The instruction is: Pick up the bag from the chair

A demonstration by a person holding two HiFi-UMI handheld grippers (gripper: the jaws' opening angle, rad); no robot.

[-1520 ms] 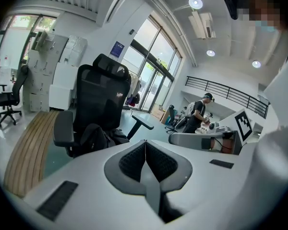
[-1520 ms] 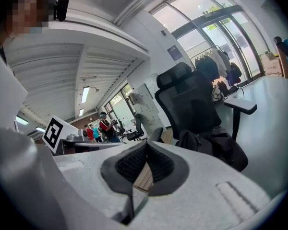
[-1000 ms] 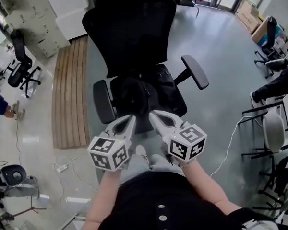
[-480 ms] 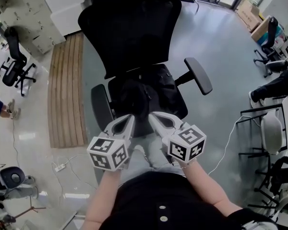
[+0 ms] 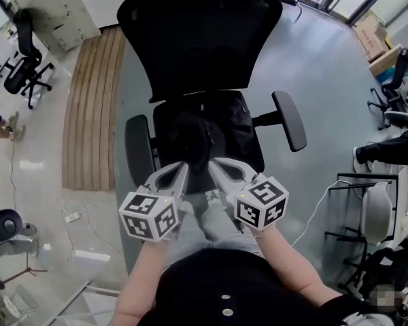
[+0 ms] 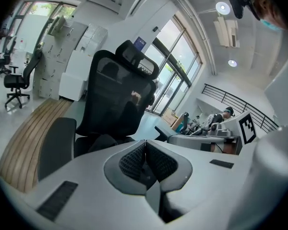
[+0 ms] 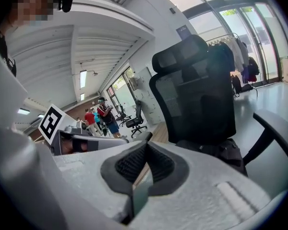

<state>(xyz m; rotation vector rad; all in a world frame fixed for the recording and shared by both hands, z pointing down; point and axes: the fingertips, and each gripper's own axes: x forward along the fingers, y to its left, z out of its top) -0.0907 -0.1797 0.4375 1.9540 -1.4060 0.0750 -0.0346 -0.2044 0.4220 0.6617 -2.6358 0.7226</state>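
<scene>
Black bag (image 5: 202,133) on chair (image 5: 197,39) seat, 12 o'clock of both grippers. Left gripper (image 5: 179,170), right gripper (image 5: 215,167): jaws pressed together, empty, near seat front. Best practice: part jaws before reaching, then pinch raised fold.

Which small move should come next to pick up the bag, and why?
Probably open the right gripper and ease it forward toward the bag: its jaws are together on nothing, and the bag lies untouched on the chair seat just ahead.
</scene>
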